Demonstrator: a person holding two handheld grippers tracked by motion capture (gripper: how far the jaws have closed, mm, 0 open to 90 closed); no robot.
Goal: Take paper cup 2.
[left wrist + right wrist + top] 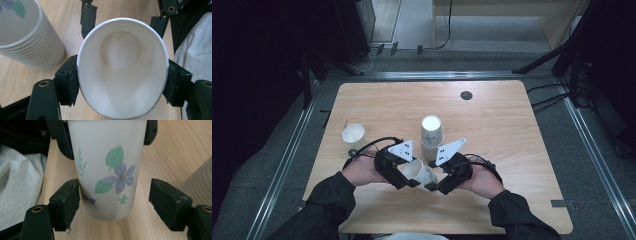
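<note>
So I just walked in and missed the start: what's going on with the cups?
A person works at the table with a gripper in each hand. The left gripper is shut on a paper cup, squeezing its rim oval and holding it on its side. The right gripper stands open around the cup's base end. A cup stack stands just behind, and a lone cup sits to the left.

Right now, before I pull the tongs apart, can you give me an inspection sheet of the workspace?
Surface: wooden table, bare wood with a dark round port near the far edge.
Job's things: paper cup on its side, squeezed oval; cup stack upright behind it.
Clutter: single cup, upright, left.
Grippers: left tongs clamp the rim; right tongs open around its base, right pad clear.
Cables: black loops trail from each gripper.
Surroundings: grey floor, dark stands, metal rails.
</note>
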